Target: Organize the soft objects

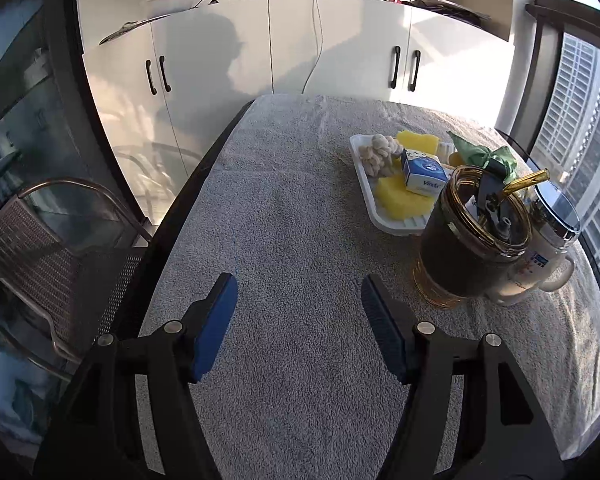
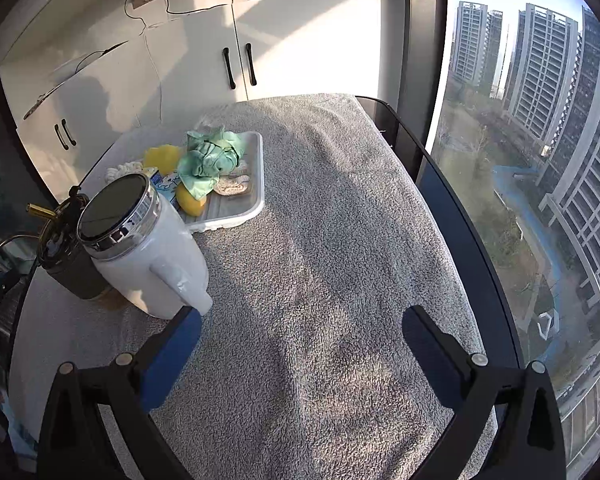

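A: Describe the work surface and the room.

B: A grey towel (image 1: 300, 220) covers a dark-rimmed table (image 2: 452, 184). White cabinets (image 1: 220, 48) stand behind it, a mesh chair (image 1: 52, 264) is at its left, and a window (image 2: 540, 120) overlooking tower blocks is at its right.

A: Where are the soft objects?

B: In the white tray (image 2: 236, 212) toward the far edge: yellow sponges (image 1: 400, 196), a rope knot (image 1: 380, 152), a tissue pack (image 1: 424, 170) and a green cloth (image 2: 208, 160). An amber-lidded jar (image 1: 468, 244) and a white mug (image 2: 152, 256) stand nearer.

A: What is the tool status?

B: The left gripper (image 1: 298, 308) is parted and empty. The right gripper (image 2: 300, 340) is spread wide and empty.
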A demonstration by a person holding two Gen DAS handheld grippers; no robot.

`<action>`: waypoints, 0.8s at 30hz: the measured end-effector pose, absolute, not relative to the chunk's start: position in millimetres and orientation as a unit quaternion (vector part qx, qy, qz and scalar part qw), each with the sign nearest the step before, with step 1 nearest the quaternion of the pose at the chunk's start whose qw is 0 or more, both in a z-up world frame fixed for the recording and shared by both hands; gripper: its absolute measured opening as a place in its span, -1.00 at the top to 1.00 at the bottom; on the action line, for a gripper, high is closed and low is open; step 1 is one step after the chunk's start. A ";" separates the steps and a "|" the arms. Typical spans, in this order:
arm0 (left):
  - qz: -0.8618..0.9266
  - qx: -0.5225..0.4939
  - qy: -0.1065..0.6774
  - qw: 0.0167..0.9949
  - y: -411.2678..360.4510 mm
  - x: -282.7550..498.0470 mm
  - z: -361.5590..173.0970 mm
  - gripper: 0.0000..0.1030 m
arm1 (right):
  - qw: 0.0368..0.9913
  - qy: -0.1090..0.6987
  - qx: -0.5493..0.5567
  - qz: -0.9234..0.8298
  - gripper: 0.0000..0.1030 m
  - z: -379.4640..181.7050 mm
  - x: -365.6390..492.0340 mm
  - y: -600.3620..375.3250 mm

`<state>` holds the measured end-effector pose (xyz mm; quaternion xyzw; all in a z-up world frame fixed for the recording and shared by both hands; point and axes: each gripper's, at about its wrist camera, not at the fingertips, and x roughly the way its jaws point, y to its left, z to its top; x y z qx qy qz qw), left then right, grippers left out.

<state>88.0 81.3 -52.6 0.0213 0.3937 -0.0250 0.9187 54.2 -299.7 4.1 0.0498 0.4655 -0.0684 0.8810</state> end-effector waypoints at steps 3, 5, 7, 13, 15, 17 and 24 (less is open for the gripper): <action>-0.029 0.045 0.397 0.916 64.1 63.7 -45.4 -0.26 | 0.876 0.478 0.046 -0.049 -0.99 10.7 35.0 -273.0; -0.034 0.043 0.399 0.915 55.3 51.4 -40.4 -0.27 | 0.870 0.490 0.047 -0.028 -0.99 14.3 28.4 -255.5; -0.035 0.046 0.401 0.914 44.6 41.4 -35.8 -0.27 | 0.866 0.499 0.042 -0.016 -0.99 19.2 23.1 -239.9; -0.042 0.035 0.393 0.918 15.7 22.9 -14.3 -0.27 | 0.865 0.498 0.028 -0.049 -0.99 40.6 11.0 -206.9; -0.047 0.030 0.392 0.918 8.9 21.9 -8.1 -0.27 | 0.870 0.491 0.018 -0.052 -0.99 47.2 8.8 -197.7; -0.049 0.034 0.391 0.918 4.0 22.0 -2.4 -0.27 | 0.873 0.483 0.005 -0.062 -0.99 53.6 11.4 -192.5; -0.058 0.041 0.389 0.919 -10.7 20.1 6.2 -0.28 | 0.870 0.488 0.023 -0.069 -0.99 60.7 17.7 -196.9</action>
